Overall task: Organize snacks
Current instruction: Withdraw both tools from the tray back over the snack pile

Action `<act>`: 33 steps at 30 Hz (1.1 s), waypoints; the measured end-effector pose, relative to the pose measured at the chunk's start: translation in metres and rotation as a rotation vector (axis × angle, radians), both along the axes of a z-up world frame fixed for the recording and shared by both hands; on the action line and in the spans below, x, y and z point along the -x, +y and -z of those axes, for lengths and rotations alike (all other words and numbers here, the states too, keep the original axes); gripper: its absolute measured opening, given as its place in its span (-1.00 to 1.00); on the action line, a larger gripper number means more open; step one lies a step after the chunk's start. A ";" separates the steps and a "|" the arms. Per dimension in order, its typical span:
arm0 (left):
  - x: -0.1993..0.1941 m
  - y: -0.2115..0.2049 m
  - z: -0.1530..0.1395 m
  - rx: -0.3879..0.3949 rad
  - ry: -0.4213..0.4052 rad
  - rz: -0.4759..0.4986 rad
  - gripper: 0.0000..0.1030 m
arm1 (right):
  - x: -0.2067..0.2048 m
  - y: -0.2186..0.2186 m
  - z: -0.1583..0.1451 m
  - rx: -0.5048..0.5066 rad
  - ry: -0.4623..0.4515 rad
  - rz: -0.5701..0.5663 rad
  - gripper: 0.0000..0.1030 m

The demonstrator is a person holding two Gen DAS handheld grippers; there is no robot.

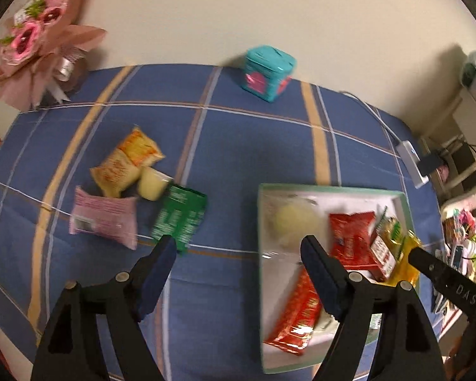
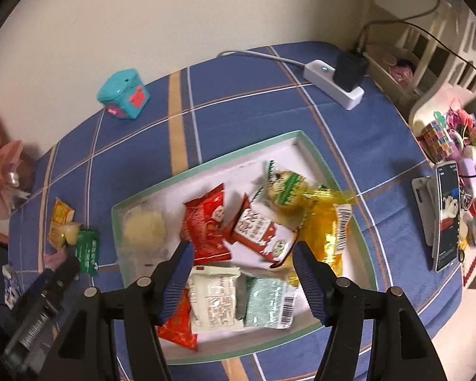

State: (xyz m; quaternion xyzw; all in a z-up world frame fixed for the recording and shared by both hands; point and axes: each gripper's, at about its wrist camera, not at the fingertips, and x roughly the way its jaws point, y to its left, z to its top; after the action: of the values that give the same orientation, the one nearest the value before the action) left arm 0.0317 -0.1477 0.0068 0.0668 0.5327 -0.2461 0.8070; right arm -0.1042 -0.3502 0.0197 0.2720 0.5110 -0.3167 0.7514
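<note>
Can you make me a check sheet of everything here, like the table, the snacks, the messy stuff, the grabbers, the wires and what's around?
Surface: blue checked tablecloth, flat.
Job's things: green-rimmed tray holds many snack packets; green packet, pink packet, yellow packets and a pale jelly cup lie on the cloth outside it.
Clutter: teal tin, phone.
Grippers: left gripper open, empty, over the cloth; right gripper open, empty, over the tray.
Cables: white power strip with black plug and grey cord.
Surroundings: cream wall, pink bouquet, shelf of trinkets.
</note>
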 end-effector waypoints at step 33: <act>-0.075 0.139 -0.016 0.047 -0.094 -0.283 0.99 | -0.087 0.098 -0.006 0.084 -0.012 -0.177 1.00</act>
State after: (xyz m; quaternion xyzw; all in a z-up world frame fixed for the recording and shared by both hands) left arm 0.1072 -0.0091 0.0229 -0.0163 0.4925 -0.1388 0.8590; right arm -0.0169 -0.2519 0.0255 0.1961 0.5149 -0.2686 0.7901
